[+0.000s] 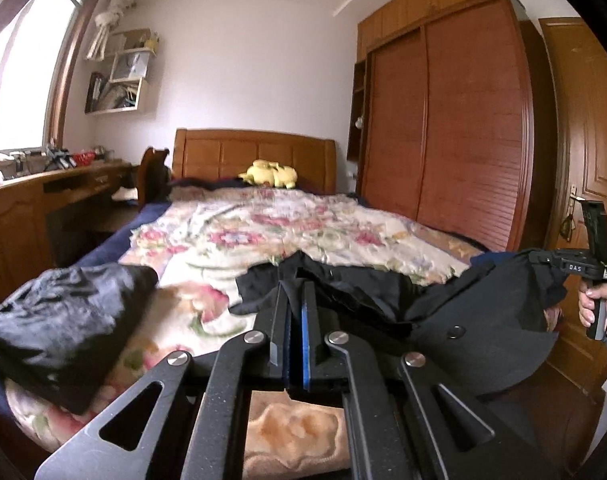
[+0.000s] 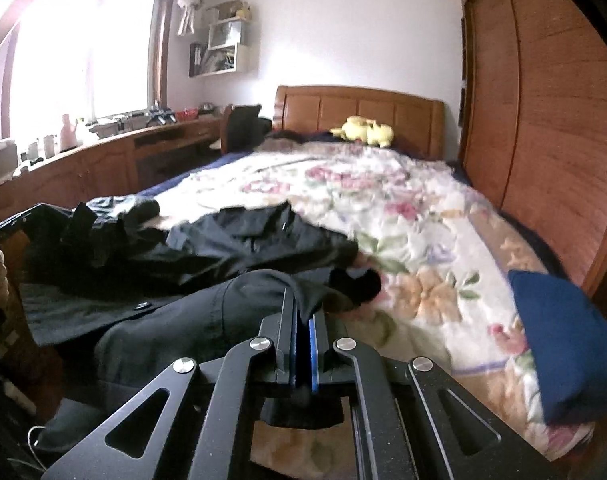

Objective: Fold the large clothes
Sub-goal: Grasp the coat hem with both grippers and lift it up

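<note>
Black cloth, a big jacket (image 2: 207, 248), hangs over the near end of the flowery bed (image 2: 383, 200), and the left gripper (image 1: 294, 292) and right gripper (image 2: 303, 304) each pinch an edge tight, likely to spread it flat for folding.

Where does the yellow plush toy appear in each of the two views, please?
Left wrist view: the plush toy lies just above the picture's centre, at the far end of the bed.
Right wrist view: the plush toy lies right of centre in the upper part, again at the far end.
Shared landmark: the wooden headboard directly behind it.
</note>
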Demonstrator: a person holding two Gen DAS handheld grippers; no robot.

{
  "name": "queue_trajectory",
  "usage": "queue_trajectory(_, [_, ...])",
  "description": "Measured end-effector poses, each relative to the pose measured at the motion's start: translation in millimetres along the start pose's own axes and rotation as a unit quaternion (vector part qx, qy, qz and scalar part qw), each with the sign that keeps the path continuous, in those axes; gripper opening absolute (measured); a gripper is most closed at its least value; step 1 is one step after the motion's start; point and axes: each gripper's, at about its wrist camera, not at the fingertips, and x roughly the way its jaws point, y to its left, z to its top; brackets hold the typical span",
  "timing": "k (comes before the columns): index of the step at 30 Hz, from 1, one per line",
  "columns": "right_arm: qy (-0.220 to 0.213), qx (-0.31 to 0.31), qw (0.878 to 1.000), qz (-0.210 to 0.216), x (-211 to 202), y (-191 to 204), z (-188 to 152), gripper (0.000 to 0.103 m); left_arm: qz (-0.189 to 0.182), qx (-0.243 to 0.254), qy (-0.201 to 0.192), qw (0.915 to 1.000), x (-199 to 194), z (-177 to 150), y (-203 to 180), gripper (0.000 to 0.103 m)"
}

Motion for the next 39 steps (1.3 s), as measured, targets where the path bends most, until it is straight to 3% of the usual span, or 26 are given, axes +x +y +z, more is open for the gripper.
queue_trajectory(13, [-0.048,-0.025,0.998,-0.018,-61,14,27,0.004,0.009,0.01,-0.063,0.9979,-46,50,-3,0.004])
queue_trajectory(20, [-0.057,-0.034,0.998,-0.016,-70,16,26,0.004,0.017,0.012,-0.055,0.9983,-38,53,4,0.004])
queue_trajectory(28, [0.002,-0.03,0.999,-0.029,21,15,22,0.004,0.047,-0.008,0.02,0.9987,48,22,33,0.004])
queue_trajectory(39, [0.095,-0.009,0.995,-0.033,168,-2,-6,0.004,0.075,-0.013,0.114,0.9905,153,-30,66,0.004])
